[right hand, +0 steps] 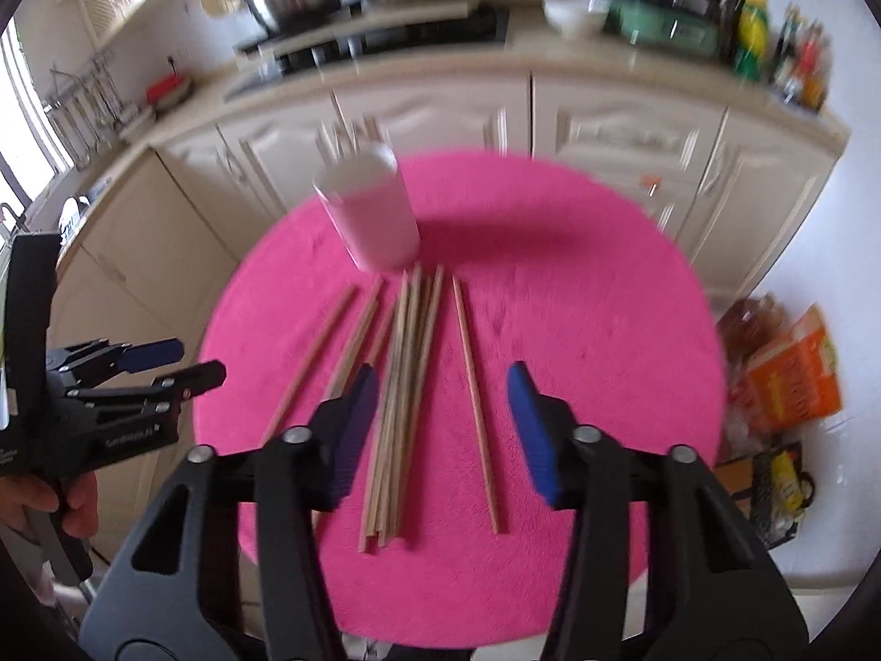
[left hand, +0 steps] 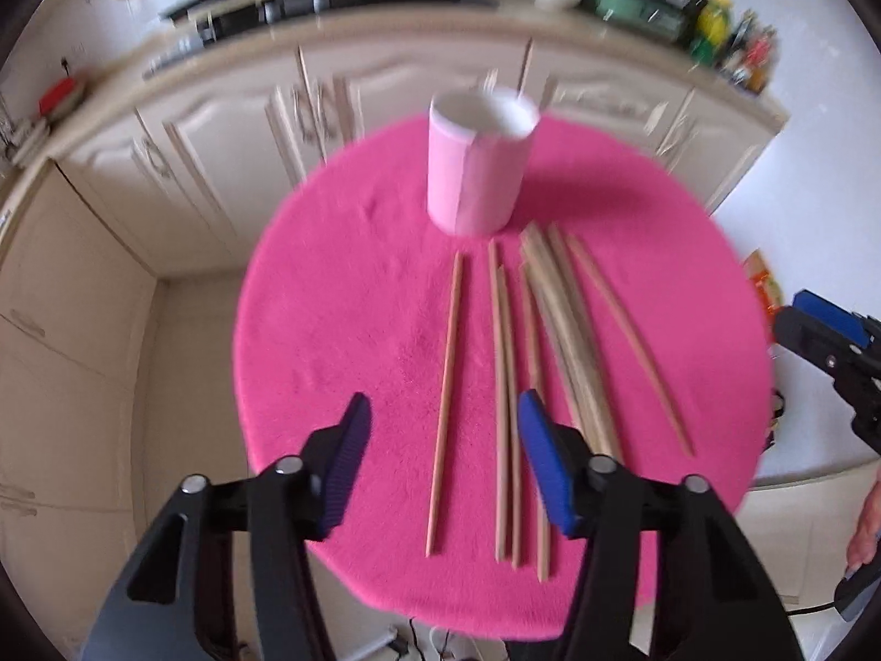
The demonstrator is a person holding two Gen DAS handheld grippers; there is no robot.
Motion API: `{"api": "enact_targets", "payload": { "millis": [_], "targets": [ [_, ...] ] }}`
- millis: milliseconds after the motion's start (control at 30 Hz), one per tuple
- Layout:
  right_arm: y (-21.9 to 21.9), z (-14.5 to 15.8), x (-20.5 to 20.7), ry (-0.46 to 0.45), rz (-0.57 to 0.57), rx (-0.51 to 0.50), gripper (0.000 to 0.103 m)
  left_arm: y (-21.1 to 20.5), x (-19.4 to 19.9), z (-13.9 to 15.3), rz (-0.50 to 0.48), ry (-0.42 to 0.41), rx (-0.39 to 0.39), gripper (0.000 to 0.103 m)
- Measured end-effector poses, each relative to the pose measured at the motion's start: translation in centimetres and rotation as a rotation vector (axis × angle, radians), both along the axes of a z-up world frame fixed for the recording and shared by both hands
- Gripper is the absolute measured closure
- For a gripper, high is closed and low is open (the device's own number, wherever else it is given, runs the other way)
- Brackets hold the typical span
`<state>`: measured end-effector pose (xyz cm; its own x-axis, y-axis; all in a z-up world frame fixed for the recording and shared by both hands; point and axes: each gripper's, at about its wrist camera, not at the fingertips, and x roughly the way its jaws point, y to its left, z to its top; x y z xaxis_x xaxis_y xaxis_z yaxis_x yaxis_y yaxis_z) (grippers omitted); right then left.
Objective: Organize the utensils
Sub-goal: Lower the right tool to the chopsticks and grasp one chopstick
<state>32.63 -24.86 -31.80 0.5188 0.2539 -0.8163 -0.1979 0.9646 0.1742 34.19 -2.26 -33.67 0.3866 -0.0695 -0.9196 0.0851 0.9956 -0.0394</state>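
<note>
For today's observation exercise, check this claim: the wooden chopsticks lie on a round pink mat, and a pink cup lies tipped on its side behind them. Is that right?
Not quite. The pink cup is not tipped over: it stands upright, its open mouth facing up, as the left wrist view shows. The rest holds: the wooden chopsticks lie on the round pink mat, with the cup behind them.
</note>
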Motion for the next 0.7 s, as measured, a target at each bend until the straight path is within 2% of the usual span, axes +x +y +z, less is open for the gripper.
{"api": "enact_targets", "payload": {
  "millis": [100, 233, 367, 533, 700],
  "targets": [
    [-0.2, -3.1, 2.6, 0.074, 0.024, 0.004, 0.067, -0.1, 3.0, -3.8, 0.01, 0.087, 0.008, 0.055],
    [-0.3, -6.3, 5.2, 0.169, 0.046, 0.006, 0.067, -0.2, 5.2, -6.6, 0.013, 0.145, 0.013, 0.057],
    [0.3, -8.7, 7.0, 0.246, 0.065, -0.002, 0.067, 0.0, 6.7, -9.1, -0.001, 0.199, 0.022, 0.065],
    [1.0, -11.2, 8.4, 0.316, 0.102, -0.031, 0.069, -0.1, 7.6, -9.9, -0.014, 0.211, 0.036, 0.068],
    [2.2, -12.2, 9.3, 0.329, 0.142, -0.084, 0.075, -0.8, 8.4, -10.1, -0.039, 0.202, 0.071, 0.072]
  ]
}}
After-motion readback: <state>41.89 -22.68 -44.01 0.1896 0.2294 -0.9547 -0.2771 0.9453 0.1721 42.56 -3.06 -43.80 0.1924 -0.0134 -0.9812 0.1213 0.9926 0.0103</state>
